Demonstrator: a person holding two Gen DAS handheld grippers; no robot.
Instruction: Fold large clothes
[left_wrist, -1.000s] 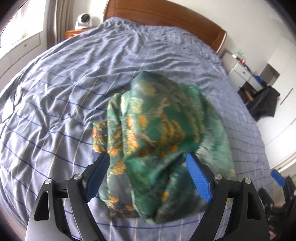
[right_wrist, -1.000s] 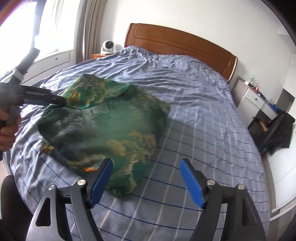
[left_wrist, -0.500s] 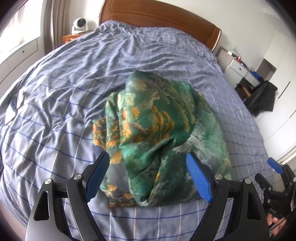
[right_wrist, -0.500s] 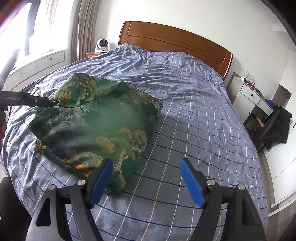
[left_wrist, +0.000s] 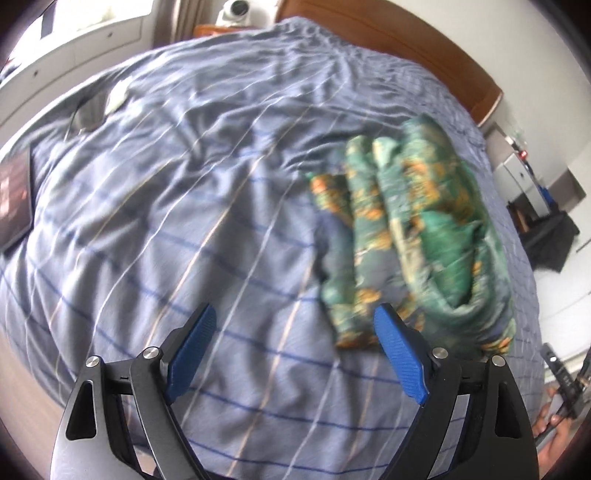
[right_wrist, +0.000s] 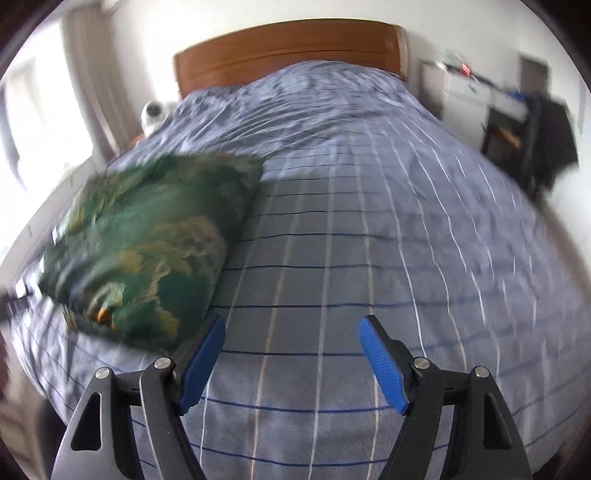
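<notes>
A green garment with orange and gold print (left_wrist: 413, 236) lies folded in a bundle on the blue checked bed cover (left_wrist: 184, 221). In the left wrist view it sits right of centre, blurred. My left gripper (left_wrist: 295, 328) is open and empty, over bare cover to the left of the bundle. In the right wrist view the garment (right_wrist: 147, 240) lies at the left. My right gripper (right_wrist: 291, 336) is open and empty, over bare cover just right of the bundle's near corner.
A wooden headboard (right_wrist: 288, 55) stands at the far end of the bed. A white device (left_wrist: 238, 9) sits on a nightstand. A dark tablet-like thing (left_wrist: 14, 199) lies on the bed's left edge. A black chair (right_wrist: 543, 140) and a white cabinet (right_wrist: 465, 92) stand to the right.
Both grippers have swung off the garment: the left view turned left, so the bundle now sits to the right; the right view turned right, so it sits at the left. Both frames are motion-blurred.
</notes>
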